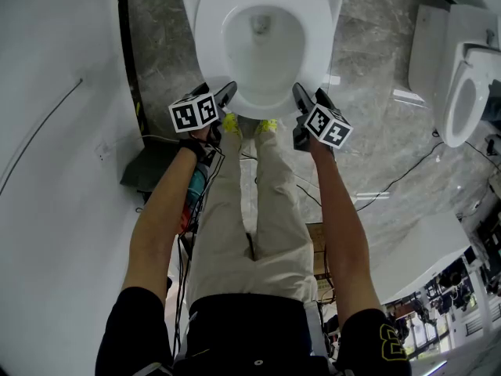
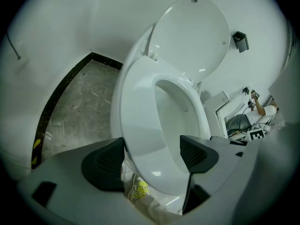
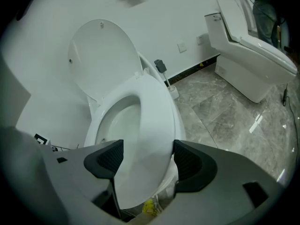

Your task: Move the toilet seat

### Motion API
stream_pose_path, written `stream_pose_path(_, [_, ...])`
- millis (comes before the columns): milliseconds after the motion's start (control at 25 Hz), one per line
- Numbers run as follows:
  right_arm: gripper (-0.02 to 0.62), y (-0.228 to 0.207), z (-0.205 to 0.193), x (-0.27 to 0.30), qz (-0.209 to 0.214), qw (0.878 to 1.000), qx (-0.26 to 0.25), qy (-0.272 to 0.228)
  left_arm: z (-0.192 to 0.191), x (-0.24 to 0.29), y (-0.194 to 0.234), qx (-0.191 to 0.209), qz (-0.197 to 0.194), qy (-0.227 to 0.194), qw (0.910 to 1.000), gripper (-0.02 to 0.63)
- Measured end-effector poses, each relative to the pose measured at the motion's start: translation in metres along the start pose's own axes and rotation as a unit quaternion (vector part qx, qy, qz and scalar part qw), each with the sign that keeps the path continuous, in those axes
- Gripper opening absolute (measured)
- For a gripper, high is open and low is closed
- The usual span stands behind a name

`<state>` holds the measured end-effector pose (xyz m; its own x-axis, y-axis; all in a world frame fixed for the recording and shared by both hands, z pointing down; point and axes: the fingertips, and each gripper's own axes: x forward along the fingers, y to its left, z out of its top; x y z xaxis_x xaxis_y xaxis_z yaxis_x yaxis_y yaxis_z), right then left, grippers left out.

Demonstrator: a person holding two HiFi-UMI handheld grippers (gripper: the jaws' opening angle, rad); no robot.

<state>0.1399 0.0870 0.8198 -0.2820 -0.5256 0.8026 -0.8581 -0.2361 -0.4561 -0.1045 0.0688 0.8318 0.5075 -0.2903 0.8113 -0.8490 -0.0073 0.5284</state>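
Left gripper [image 1: 225, 99] and right gripper [image 1: 304, 100] each pinch the front rim of the toilet seat [image 1: 210, 53]. Their jaws are spread wide because the rim is broad, with one pad at its outer edge and the other toward the opening. They take the seat's two front corners, at the upper centre of the head view, probably so it can swing evenly about its hinge at the back. The seat lies on, or barely above, the bowl [image 1: 262, 61]; I cannot tell which. Behind it the lid [image 2: 192, 36] already stands raised, so the seat has room to rise. Yellow-laced shoes [image 1: 229, 122] stand just below the bowl's front, close enough for the reach. Grey marble floor [image 1: 156, 37] surrounds the bowl, and a second toilet [image 1: 462, 92] stands at the right edge, well apart.
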Motion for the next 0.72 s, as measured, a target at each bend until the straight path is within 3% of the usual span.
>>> stream_pose_path(720, [0.351, 0.0043, 0.0014, -0.0059, 0.001, 1.000, -0.014, 0.001, 0.0008, -0.0059, -0.0057, 0.011, -0.004, 0.000, 0.9999, 0.388])
